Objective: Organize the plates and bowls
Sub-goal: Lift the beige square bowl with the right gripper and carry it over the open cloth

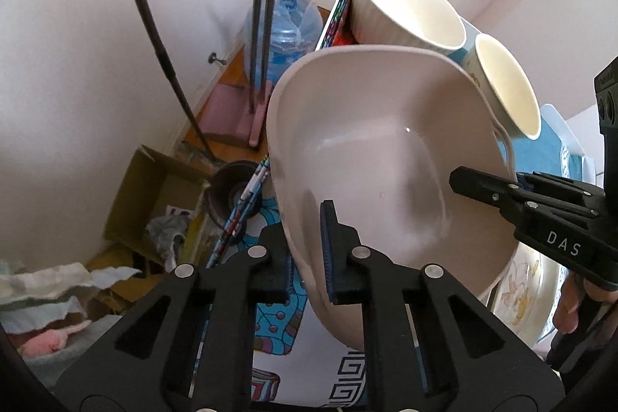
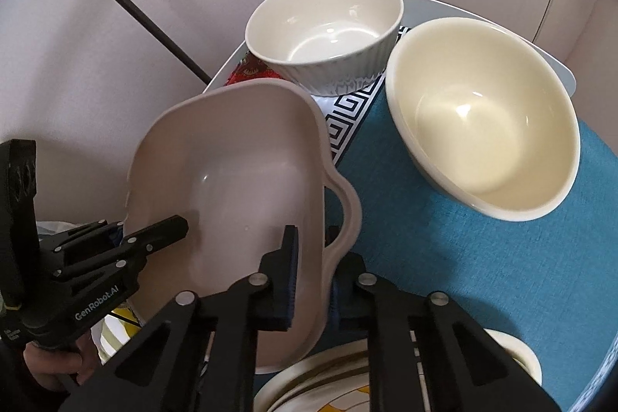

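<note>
A pale pink-beige handled dish (image 1: 367,149) (image 2: 231,172) hangs tilted above the table, held from both sides. My left gripper (image 1: 309,257) is shut on its near rim; it also shows in the right wrist view (image 2: 154,230). My right gripper (image 2: 313,273) is shut on the rim by the handle; it also shows in the left wrist view (image 1: 486,180). A white ribbed bowl (image 2: 324,29) (image 1: 401,6) and a cream bowl (image 2: 486,114) (image 1: 506,87) stand beyond. A patterned plate (image 2: 328,381) (image 1: 521,288) lies below the dish.
The table has a blue cloth (image 2: 444,257) and patterned mats (image 1: 270,315). A small cream dish (image 2: 521,354) sits near right. Off the table's left: a water jug (image 1: 289,29), pink mop stand (image 1: 258,64), cardboard box (image 1: 154,195), and dark pole (image 1: 154,45).
</note>
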The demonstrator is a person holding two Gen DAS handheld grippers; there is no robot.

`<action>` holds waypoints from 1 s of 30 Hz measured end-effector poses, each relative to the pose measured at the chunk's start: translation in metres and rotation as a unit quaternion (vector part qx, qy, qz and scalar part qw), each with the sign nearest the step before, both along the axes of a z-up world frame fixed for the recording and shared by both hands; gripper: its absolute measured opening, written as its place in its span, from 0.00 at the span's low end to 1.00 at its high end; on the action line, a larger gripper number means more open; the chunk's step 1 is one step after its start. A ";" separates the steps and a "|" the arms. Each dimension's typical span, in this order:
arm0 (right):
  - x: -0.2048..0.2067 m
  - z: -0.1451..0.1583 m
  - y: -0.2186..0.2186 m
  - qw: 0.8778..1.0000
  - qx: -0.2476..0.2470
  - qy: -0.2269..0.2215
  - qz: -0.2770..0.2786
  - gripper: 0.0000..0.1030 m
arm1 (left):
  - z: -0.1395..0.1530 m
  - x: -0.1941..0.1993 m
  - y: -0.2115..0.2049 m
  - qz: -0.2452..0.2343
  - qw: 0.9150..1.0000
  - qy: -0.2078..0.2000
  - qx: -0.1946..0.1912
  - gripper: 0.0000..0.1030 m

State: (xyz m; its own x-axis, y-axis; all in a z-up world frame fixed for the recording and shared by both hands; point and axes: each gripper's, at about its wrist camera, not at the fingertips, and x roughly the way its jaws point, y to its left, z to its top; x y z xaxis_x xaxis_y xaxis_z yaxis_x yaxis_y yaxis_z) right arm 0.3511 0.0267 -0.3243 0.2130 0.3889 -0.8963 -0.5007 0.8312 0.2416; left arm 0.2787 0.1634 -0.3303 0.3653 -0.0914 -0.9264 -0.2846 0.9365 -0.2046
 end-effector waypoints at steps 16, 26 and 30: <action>-0.036 0.049 -0.064 0.996 0.061 -0.054 -0.026 0.13 | 0.076 -0.025 -0.052 -0.036 0.996 -0.059 0.056 0.10; -0.085 0.093 -0.175 0.990 0.073 -0.104 -0.065 0.13 | 0.135 -0.040 -0.164 -0.089 0.988 -0.108 0.062 0.10; -0.109 0.111 -0.231 0.985 0.073 -0.120 -0.100 0.12 | 0.147 -0.038 -0.218 -0.121 0.984 -0.118 0.050 0.10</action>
State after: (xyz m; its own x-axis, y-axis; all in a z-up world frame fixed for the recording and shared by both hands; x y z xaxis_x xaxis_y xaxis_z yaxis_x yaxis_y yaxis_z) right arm 0.2423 -0.2046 -0.2133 0.4981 0.4376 -0.7486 -0.3868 0.8848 0.2599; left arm 0.2404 -0.0545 -0.1837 0.5508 -0.1144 -0.8267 -0.0065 0.9899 -0.1413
